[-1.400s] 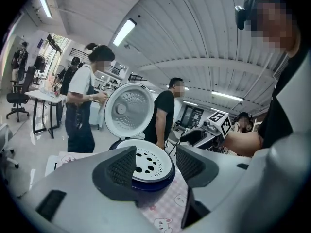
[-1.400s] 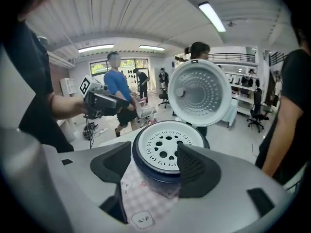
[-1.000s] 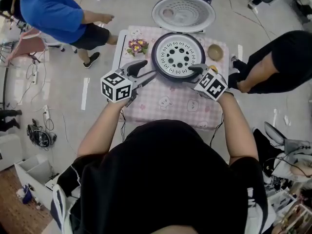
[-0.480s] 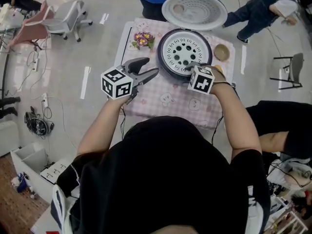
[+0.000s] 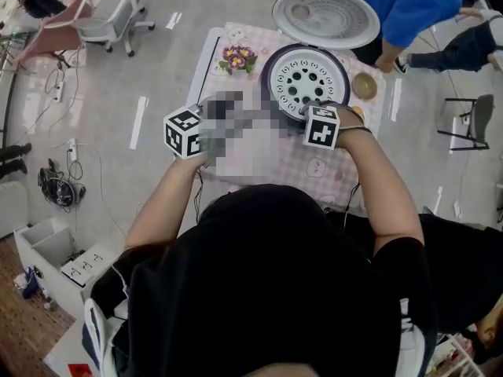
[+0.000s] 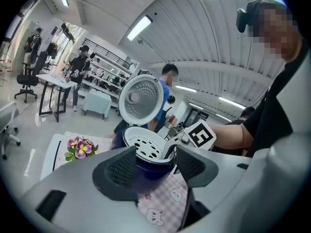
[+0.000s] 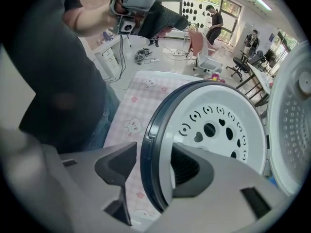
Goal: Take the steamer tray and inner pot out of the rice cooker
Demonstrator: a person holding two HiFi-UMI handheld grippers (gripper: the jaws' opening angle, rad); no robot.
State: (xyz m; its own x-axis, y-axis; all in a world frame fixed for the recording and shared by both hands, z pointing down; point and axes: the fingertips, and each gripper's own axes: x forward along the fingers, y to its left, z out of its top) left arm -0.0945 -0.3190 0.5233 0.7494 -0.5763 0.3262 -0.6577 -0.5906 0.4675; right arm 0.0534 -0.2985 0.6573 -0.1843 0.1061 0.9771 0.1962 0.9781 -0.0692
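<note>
The dark blue rice cooker stands open on the table, its lid tipped back. The white perforated steamer tray sits in its mouth and hides the inner pot. My right gripper points steeply down over the cooker's near rim. Its jaws are closing, one outside the rim and one inside the steamer tray, with a small gap at the outer pad. My left gripper hovers open and empty left of the cooker; a mosaic patch covers its jaws in the head view.
The table wears a pink checked cloth. A flower bunch lies left of the cooker and a small bowl right of it. People stand beyond the table's far side, and office chairs stand at upper left.
My right gripper has tipped downward and sunk onto the cooker's near rim, its jaws narrowing. The left gripper has dropped slightly. The people behind the table have shifted.
</note>
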